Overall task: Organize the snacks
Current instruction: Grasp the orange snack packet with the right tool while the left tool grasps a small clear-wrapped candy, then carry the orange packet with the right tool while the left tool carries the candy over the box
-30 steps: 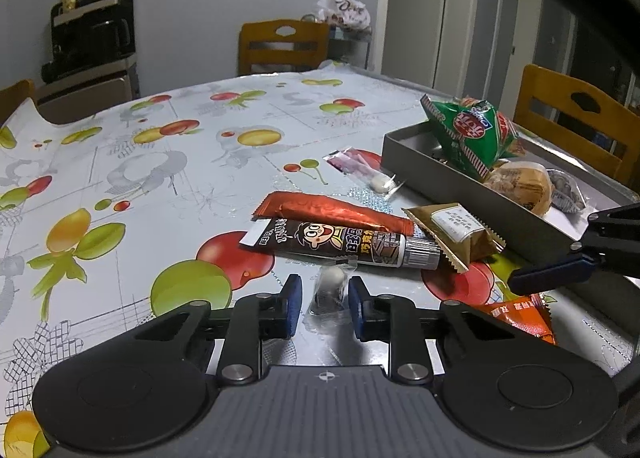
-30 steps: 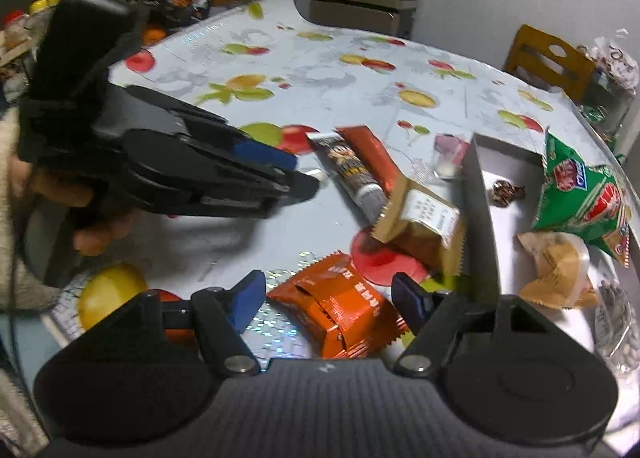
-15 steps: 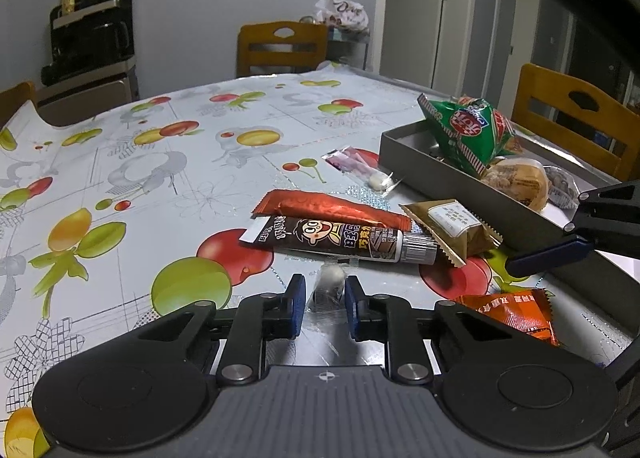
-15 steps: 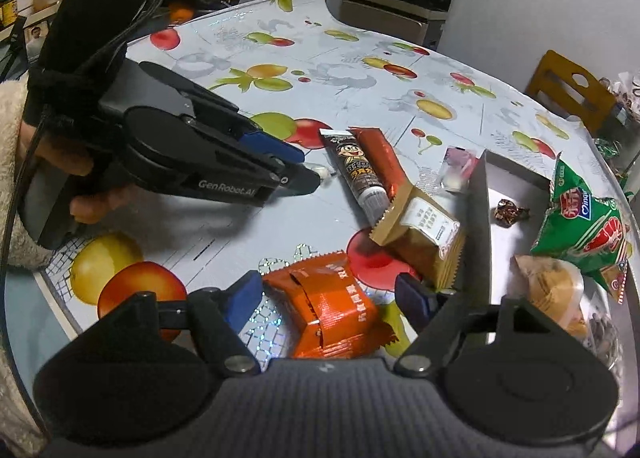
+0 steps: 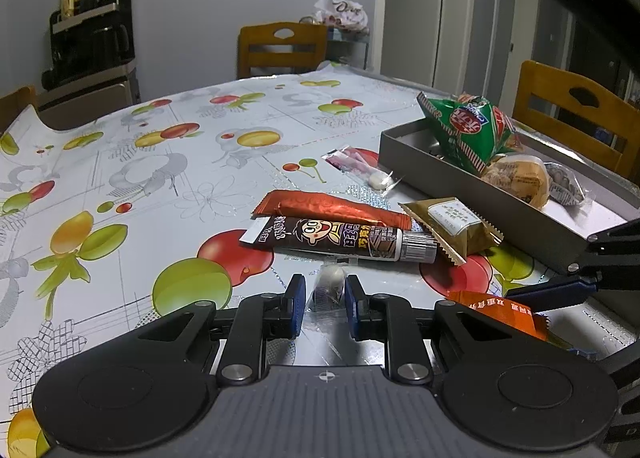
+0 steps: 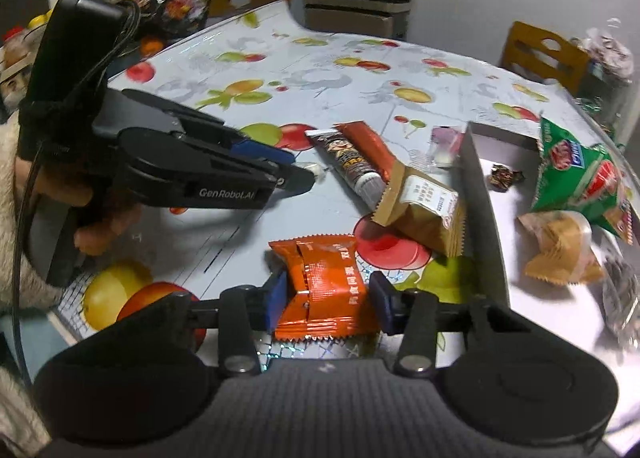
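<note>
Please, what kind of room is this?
Most likely a home dining room or kitchen corner: a table under a fruit-print cloth, wooden chairs around it, and a coffee machine on a side cabinet by the wall.

Orange packet (image 6: 326, 282); green bag (image 6: 576, 174); grey tray (image 5: 480, 182); fruit-print tablecloth (image 5: 160, 162).

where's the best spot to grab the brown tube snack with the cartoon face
Grip the brown tube across its narrow width at mid-body, coming from above. It lies flat, with the red bar tight along its far side and the tan packet at its silver end, so the near side is freer.
</note>
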Available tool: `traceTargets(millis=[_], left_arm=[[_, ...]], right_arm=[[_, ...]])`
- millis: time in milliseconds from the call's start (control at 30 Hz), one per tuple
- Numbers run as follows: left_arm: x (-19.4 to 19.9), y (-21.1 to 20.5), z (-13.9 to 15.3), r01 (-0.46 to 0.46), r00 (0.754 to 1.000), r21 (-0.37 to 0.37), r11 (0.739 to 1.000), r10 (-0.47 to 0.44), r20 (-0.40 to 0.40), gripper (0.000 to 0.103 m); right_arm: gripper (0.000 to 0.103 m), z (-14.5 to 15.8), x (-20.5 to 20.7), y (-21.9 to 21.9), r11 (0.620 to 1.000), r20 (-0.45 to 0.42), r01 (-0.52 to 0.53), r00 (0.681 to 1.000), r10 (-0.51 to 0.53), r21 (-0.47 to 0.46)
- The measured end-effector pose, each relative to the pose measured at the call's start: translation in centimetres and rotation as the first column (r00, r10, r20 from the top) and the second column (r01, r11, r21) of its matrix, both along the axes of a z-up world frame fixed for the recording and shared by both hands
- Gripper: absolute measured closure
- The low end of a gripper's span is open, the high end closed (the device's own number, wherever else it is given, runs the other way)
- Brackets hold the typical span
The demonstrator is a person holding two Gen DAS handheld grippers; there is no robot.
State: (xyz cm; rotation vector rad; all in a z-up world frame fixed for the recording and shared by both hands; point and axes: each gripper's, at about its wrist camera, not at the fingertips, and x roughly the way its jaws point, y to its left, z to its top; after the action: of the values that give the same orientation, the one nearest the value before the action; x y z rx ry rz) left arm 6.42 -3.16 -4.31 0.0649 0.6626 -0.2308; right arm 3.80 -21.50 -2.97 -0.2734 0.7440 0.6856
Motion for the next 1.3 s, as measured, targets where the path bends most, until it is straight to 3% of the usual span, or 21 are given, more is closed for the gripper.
traceTargets(millis=[267, 533, 900, 1300], left_arm=[[-0.7, 0.1, 0.3, -0.021, 1.0, 0.014, 1.0, 0.021, 0.003, 0.082], [-1.7, -0.4, 2.2, -0.01, 0.998, 0.011, 1.0, 0.009, 0.062, 0.082], [-2.2, -3.8, 4.8, 0.082, 0.989, -0.013, 0.997, -0.08, 0.127, 0.082], [-1.5, -10.0, 4.7, 0.216, 0.971, 0.002, 0.976, -0.215, 0.108, 0.082]], right_arm=[[0.06, 0.8, -0.5, -0.8, 0.995, 0.04, 0.08, 0.996, -0.083, 0.053], [0.06, 1.6, -0.7, -1.5, 0.993, 0.062, 0.094, 0.993, -0.099, 0.069], [0.061, 4.8, -2.1, -5.6, 0.977, 0.118, 0.163, 0.977, -0.18, 0.14], [0.061, 5.3, -3.0, -13.3, 0.943, 0.126, 0.304, 0.939, -0.321, 0.135]])
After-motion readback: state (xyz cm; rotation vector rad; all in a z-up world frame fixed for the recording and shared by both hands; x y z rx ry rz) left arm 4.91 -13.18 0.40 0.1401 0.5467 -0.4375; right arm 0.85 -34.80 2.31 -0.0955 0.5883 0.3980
